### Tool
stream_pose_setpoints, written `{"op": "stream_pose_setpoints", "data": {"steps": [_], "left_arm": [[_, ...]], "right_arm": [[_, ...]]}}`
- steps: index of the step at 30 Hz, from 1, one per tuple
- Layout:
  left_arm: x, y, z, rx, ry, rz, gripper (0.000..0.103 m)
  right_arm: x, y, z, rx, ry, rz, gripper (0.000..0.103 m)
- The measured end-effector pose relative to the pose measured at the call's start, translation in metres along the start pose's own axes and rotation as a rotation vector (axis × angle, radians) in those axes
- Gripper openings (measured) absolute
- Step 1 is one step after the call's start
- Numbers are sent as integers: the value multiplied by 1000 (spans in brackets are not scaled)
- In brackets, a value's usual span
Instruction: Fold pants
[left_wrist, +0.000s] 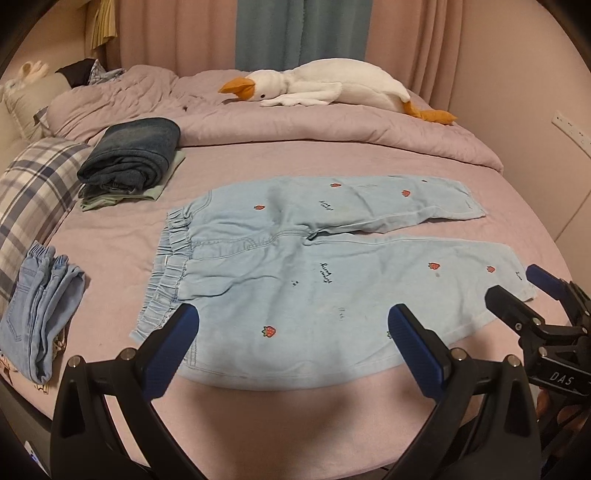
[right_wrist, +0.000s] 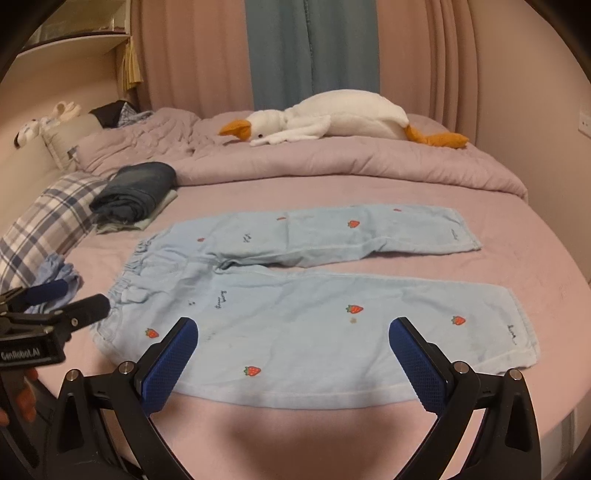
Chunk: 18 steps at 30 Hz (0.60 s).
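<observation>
Light-blue pants (left_wrist: 314, 266) lie flat just ahead of both wide-spread, empty tools, left tool (left_wrist: 293, 328) and right tool (right_wrist: 293, 339).

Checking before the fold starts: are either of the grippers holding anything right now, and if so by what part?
Nothing is held. The left gripper and right gripper are both open, with the light blue pants lying flat, ungripped.
</observation>
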<state>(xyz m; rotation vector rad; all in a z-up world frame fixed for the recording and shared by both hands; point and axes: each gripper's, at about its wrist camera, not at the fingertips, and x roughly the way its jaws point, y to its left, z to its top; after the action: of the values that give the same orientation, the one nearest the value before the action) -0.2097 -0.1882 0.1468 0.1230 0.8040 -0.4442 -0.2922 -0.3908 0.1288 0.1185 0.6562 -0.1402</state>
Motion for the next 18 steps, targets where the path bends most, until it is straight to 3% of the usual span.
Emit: {"op": "stream_pose_setpoints", "data": {"steps": [18], "left_arm": [[-1, -4, 0, 10, 9, -13, 103]], "right_arm": [[-1, 1, -10, 6, -3, 15, 103]]}}
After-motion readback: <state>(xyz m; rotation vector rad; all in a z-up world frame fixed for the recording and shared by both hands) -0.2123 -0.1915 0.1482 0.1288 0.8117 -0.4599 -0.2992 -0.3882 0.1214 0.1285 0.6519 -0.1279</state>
